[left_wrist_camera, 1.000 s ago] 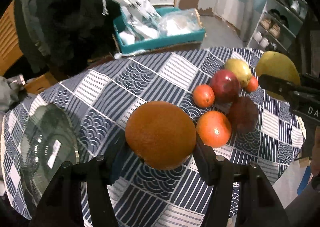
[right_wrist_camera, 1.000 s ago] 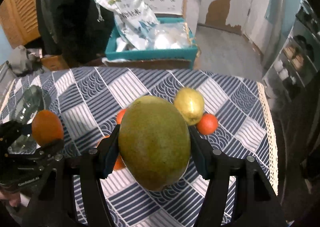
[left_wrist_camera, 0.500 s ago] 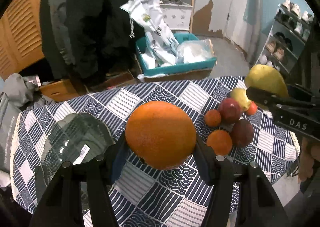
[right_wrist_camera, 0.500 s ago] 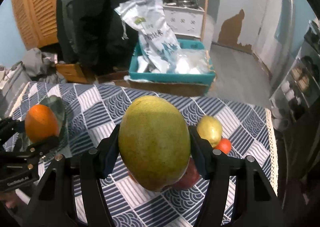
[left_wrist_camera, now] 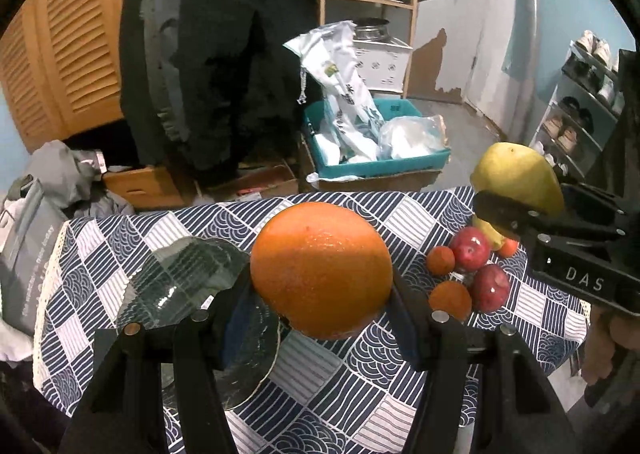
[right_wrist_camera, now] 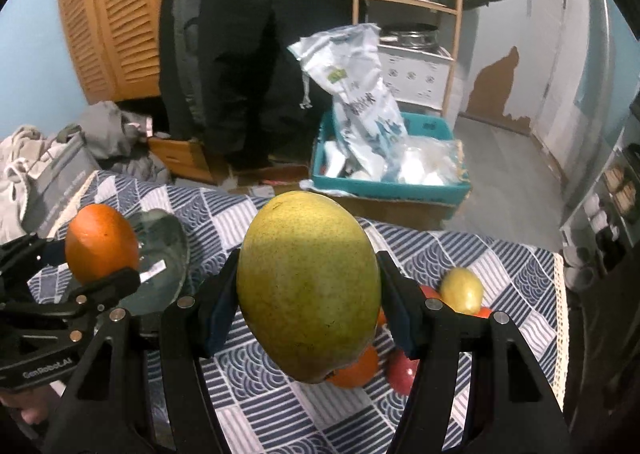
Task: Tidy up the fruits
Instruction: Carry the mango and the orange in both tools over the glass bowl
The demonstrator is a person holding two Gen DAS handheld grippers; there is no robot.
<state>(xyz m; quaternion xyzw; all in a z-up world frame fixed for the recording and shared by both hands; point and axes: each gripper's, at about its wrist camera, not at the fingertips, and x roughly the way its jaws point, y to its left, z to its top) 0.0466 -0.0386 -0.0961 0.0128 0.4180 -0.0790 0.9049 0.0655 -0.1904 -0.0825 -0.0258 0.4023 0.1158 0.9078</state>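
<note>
My left gripper (left_wrist_camera: pixel 320 294) is shut on a large orange (left_wrist_camera: pixel 320 268), held above the patterned tablecloth (left_wrist_camera: pixel 360 394). That orange (right_wrist_camera: pixel 100 244) shows at the left of the right wrist view, over a clear glass plate (right_wrist_camera: pixel 164 254). My right gripper (right_wrist_camera: pixel 308 302) is shut on a big green-yellow mango (right_wrist_camera: pixel 308 282), also seen as the mango (left_wrist_camera: pixel 516 176) at the right of the left wrist view. On the cloth lie two red apples (left_wrist_camera: pixel 470 250), two small oranges (left_wrist_camera: pixel 450 300) and a yellow fruit (right_wrist_camera: pixel 462 290). The glass plate (left_wrist_camera: pixel 188 282) sits left of the pile.
A person in dark clothes (left_wrist_camera: pixel 208 54) stands beyond the table. A teal crate (left_wrist_camera: pixel 376 158) with plastic bags sits on the floor behind it. A grey bag (left_wrist_camera: pixel 28 246) is at the table's left edge, a shoe rack (left_wrist_camera: pixel 580 106) at the right.
Both grippers have risen and pulled back from the table with their fruits still held. The table and fruit pile look smaller and lower, and more of the room shows.
</note>
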